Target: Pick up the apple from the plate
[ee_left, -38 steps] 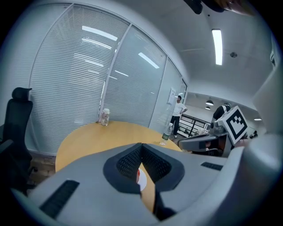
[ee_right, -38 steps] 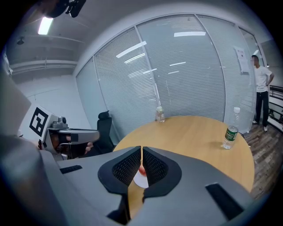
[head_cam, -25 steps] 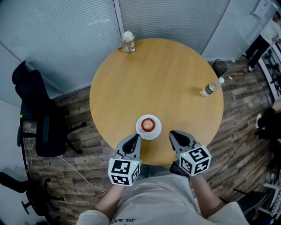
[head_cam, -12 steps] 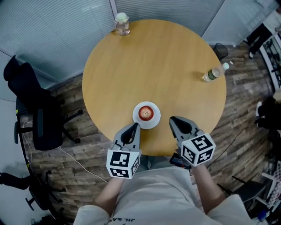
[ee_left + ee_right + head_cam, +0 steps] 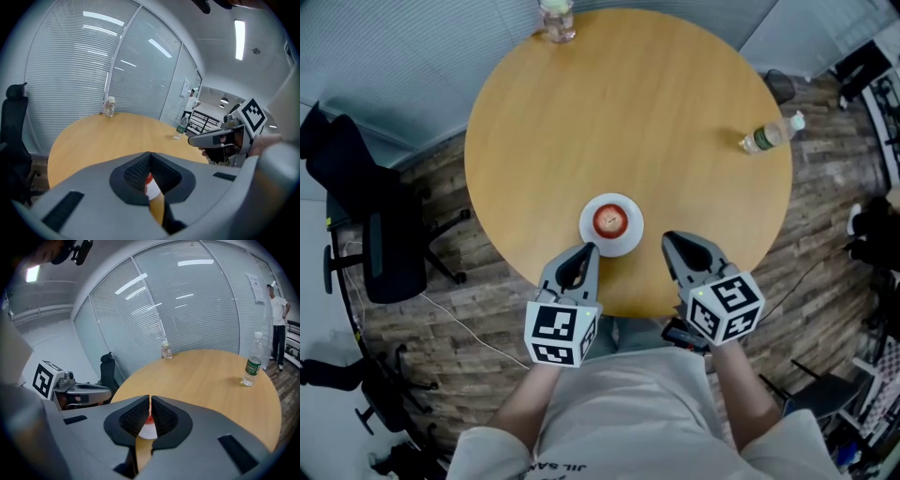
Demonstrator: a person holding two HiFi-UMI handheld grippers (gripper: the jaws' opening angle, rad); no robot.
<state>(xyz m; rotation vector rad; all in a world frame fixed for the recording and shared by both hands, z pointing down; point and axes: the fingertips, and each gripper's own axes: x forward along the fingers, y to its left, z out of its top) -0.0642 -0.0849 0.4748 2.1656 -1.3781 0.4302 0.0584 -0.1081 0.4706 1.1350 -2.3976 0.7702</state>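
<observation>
Red apple [image 5: 610, 220] is seen resting in the middle of a small round white plate [image 5: 632, 242], which is set near the person's edge of the round wooden desk [image 5: 675, 122]. At the far left, a black office chair [image 5: 375, 244] is parked on the wood-plank floor [image 5: 450, 309], apart from the desk. A clear glass jar with a pale lid [image 5: 556, 19] is placed at the desk's far rim. The left gripper [image 5: 589, 249] is held just beside the plate's near-left edge, its jaws pressed together with nothing clamped between them. The right gripper [image 5: 668, 238] is held near the plate's right side, apart from it, its jaws likewise closed on nothing. A clear plastic water bottle with a green label [image 5: 772, 134] is found at the desk's right rim and is shown upright in the right gripper view.
</observation>
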